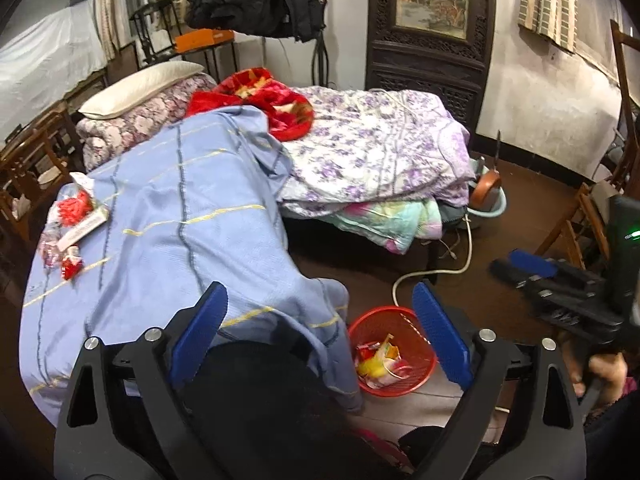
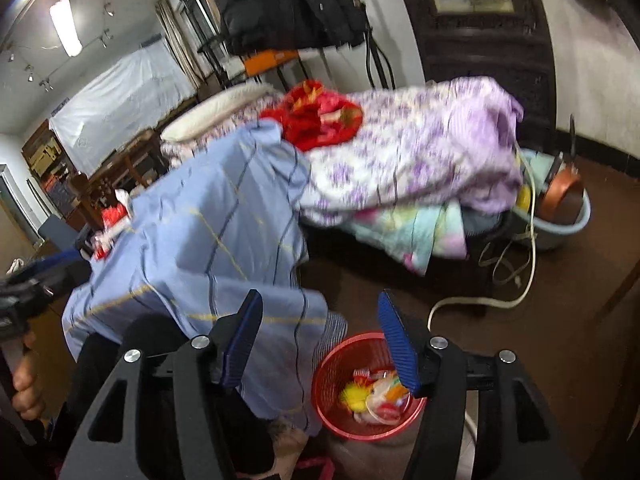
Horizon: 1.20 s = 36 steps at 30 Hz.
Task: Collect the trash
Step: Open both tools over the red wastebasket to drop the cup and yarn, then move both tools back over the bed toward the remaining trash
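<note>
A red mesh bin (image 1: 394,354) stands on the floor at the foot of the bed, with several wrappers (image 1: 380,362) inside; it also shows in the right wrist view (image 2: 366,388). Red and white wrappers (image 1: 78,220) lie on the blue sheet (image 1: 180,216) at the bed's left edge, and show small in the right wrist view (image 2: 114,220). My left gripper (image 1: 320,304) is open and empty above the sheet's corner and the bin. My right gripper (image 2: 320,312) is open and empty just above the bin; it shows at the right of the left wrist view (image 1: 528,264).
A purple floral quilt (image 1: 372,148), a red blanket (image 1: 260,100) and a pillow (image 1: 140,88) lie on the bed. A white cable (image 1: 436,268) runs across the dark floor. A blue basin with a brown pan (image 1: 486,192) sits by the bed. Wooden chairs (image 1: 580,232) stand at right.
</note>
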{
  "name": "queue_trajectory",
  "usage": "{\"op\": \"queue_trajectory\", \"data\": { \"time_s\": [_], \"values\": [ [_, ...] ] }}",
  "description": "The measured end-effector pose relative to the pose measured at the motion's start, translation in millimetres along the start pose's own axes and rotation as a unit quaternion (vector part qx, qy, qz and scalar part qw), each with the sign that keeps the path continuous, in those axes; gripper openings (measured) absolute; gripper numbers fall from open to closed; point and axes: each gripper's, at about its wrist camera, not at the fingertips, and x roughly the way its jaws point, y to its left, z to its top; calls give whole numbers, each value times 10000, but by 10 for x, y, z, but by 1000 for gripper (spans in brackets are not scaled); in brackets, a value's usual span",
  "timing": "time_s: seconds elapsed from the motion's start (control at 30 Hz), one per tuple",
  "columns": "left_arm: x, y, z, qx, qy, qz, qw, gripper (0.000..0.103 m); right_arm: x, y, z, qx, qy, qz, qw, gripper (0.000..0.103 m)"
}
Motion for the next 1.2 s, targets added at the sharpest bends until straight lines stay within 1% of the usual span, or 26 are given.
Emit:
{"op": "queue_trajectory", "data": {
  "time_s": [0.13, 0.23, 0.4, 0.6, 0.73, 0.8, 0.9, 1.0, 1.07, 1.2],
  "values": [
    [-123, 149, -9, -172, -122, 152, 9997, 93, -185, 86, 103, -50, -274, 98, 9996, 63],
    [-233, 287, -34, -302, -211, 263, 9990, 94, -245, 183, 147, -106, -332, 213, 9992, 64],
    [-442, 584, -114, -640, -345, 400, 9966, 94, -349, 477, 219, -348, -449, 397, 9976, 65],
    [-747, 1066, -297, -1136, -566, 616, 9900, 96, -472, 966, 318, -692, -557, 697, 9936, 70],
    [-909, 1466, -483, -1495, -640, 854, 9830, 96, -509, 1307, 338, -946, -584, 841, 9902, 74],
    [-950, 1677, -586, -1689, -630, 946, 9791, 96, -505, 1514, 351, -1050, -574, 949, 9883, 80],
    [-968, 2034, -741, -2034, -582, 1090, 9713, 96, -444, 1803, 351, -1196, -498, 1086, 9856, 80],
    [-922, 2402, -893, -2428, -510, 1164, 9617, 96, -306, 2072, 343, -1311, -319, 1176, 9838, 80],
    [-881, 2576, -955, -2592, -463, 1183, 9574, 96, -188, 2248, 335, -1388, -168, 1214, 9827, 80],
    [-746, 2840, -988, -2726, -337, 1301, 9527, 96, 27, 2503, 316, -1503, 71, 1215, 9811, 80]
  ]
}}
